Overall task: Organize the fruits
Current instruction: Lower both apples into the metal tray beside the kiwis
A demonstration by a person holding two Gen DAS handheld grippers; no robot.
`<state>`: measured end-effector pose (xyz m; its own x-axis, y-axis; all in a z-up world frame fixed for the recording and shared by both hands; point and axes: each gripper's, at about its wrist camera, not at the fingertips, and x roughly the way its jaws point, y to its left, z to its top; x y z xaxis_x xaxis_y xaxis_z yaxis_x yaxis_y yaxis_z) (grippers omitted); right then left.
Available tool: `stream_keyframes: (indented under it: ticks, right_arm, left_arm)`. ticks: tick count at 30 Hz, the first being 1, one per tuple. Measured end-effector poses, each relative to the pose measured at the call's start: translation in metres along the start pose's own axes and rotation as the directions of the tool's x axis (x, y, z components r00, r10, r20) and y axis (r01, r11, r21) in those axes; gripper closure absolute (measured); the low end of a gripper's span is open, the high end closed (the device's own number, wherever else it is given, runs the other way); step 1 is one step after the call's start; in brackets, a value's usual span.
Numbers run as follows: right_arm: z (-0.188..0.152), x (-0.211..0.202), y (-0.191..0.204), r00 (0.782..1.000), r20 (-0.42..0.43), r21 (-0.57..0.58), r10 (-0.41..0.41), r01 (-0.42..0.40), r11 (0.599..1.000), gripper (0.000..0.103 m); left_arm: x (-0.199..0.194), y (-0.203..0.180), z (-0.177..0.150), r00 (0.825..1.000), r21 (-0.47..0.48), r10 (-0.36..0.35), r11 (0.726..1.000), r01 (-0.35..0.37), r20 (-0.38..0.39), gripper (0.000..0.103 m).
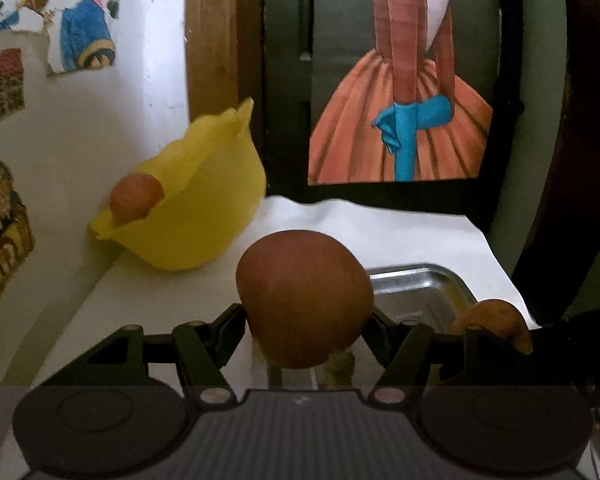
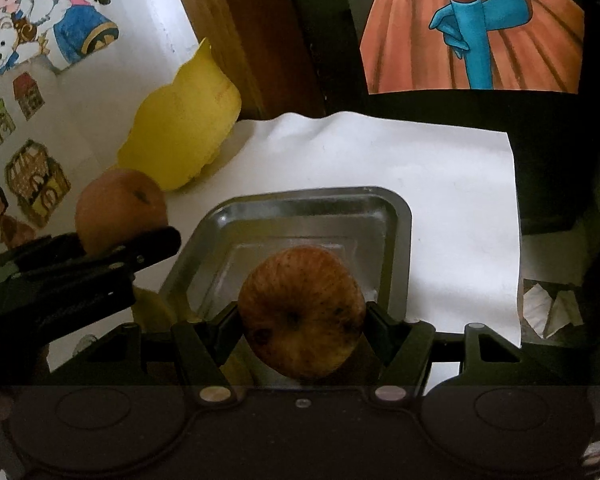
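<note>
One yellow scalloped bowl (image 1: 196, 216) at left by the wall, holding one small brown fruit (image 1: 136, 199). Left gripper (image 1: 306, 332): jaws closed on one smooth brown fruit (image 1: 304, 300), held above the white paper (image 1: 400, 232). Right gripper (image 2: 302, 334): jaws closed on one speckled apple (image 2: 302, 316), over one empty steel tray (image 2: 396, 216). Three fruits in all.

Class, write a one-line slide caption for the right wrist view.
Right gripper holds an apple above the metal tray.
</note>
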<state>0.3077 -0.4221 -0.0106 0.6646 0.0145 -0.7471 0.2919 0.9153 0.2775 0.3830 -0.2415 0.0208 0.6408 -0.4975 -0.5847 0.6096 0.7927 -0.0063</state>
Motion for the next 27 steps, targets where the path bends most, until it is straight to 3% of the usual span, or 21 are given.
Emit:
stream_keyframes:
  ticks: [6,8,11,18,27]
  right_arm:
    - [-0.007,0.002,-0.002,1.0,-0.01,-0.014,0.001,-0.001,1.0,0.037]
    - [-0.007,0.003,-0.003,1.0,-0.01,-0.011,0.007,-0.007,1.0,0.037]
    - [-0.007,0.004,-0.003,1.0,-0.014,-0.019,0.01,-0.011,1.0,0.037]
    - [-0.009,0.003,-0.003,1.0,-0.016,-0.03,0.017,-0.018,0.999,0.037]
    - [-0.012,0.0,0.0,1.0,-0.007,-0.049,0.01,-0.011,0.999,0.036]
  left_arm:
    - [0.013,-0.009,-0.01,0.998,0.007,-0.017,1.0,0.018,-0.061,0.037]
    - [0.014,-0.011,-0.011,0.998,0.021,-0.011,1.0,0.012,-0.06,0.048]
    - [0.012,-0.017,-0.009,0.999,0.051,-0.015,0.999,0.016,-0.034,0.049]
    - [0.012,-0.02,-0.009,0.999,0.055,0.006,0.998,-0.004,-0.045,0.049]
    - [0.0,-0.018,-0.01,0.999,0.019,0.036,0.999,-0.035,-0.027,0.04]
